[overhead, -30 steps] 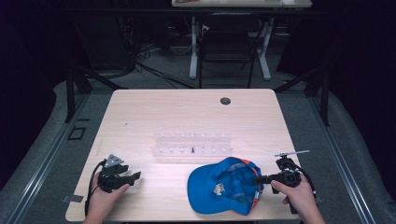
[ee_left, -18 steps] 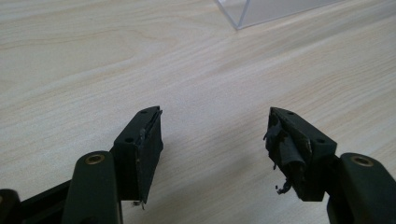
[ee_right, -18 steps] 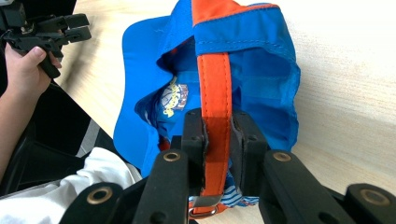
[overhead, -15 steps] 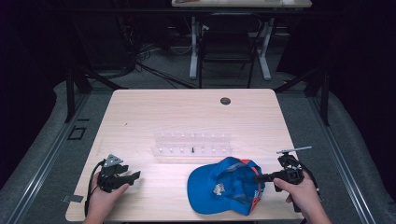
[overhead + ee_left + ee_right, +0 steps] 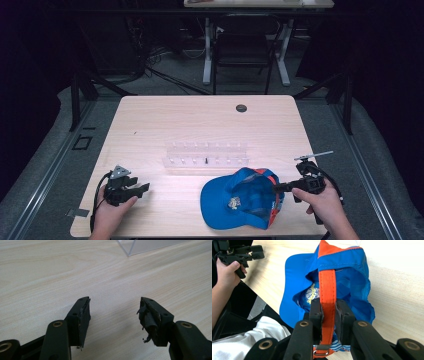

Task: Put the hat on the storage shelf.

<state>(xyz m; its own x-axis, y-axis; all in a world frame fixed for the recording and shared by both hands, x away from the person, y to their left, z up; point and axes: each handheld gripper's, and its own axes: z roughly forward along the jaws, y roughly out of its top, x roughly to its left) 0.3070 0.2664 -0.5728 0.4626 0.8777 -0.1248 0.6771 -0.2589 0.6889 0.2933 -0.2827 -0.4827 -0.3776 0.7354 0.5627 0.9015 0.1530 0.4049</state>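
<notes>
Jaws of the right gripper (image 5: pixel 328 312) clamp the cap's orange strap (image 5: pixel 327 285).

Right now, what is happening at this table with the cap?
A person works with a gripper in each hand. The right gripper is shut on the orange strap at the back of the blue cap, which lies near the table's front edge. The left gripper rests open on the wood with nothing between its fingers. A clear plastic rack stands behind the cap.
</notes>
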